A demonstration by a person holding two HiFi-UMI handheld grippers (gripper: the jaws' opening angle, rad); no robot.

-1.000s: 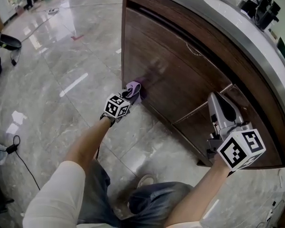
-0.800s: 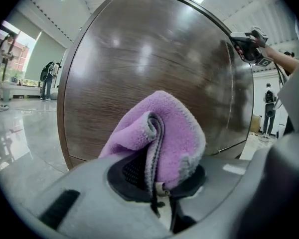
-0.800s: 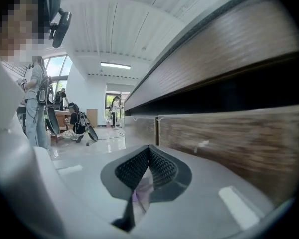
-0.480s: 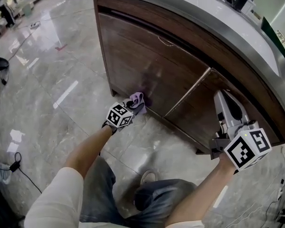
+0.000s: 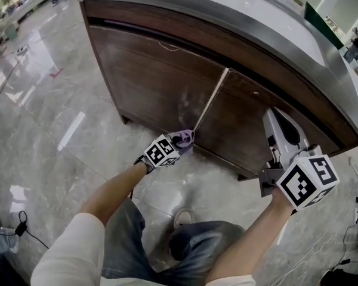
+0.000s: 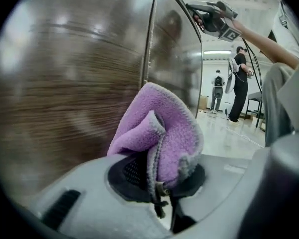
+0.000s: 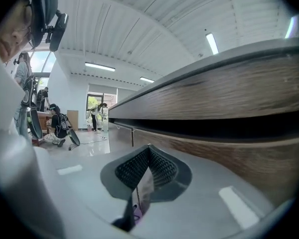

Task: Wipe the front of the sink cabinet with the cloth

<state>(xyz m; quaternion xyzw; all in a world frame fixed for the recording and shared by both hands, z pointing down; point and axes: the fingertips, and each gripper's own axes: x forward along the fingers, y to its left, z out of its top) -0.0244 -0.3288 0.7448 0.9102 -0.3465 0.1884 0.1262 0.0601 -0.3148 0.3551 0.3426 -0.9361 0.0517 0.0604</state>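
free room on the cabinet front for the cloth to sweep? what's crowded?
Bare: the left door, from cabinet corner to the metal seam strip; also the floor tiles left of the left gripper. Crowded: the right door, with the shut right gripper in front, and the seam's foot, where the cloth sits.

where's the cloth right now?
Head view, left of centre: the purple cloth is clamped in the left gripper, low at the sink cabinet front, beside the vertical seam between its two doors.
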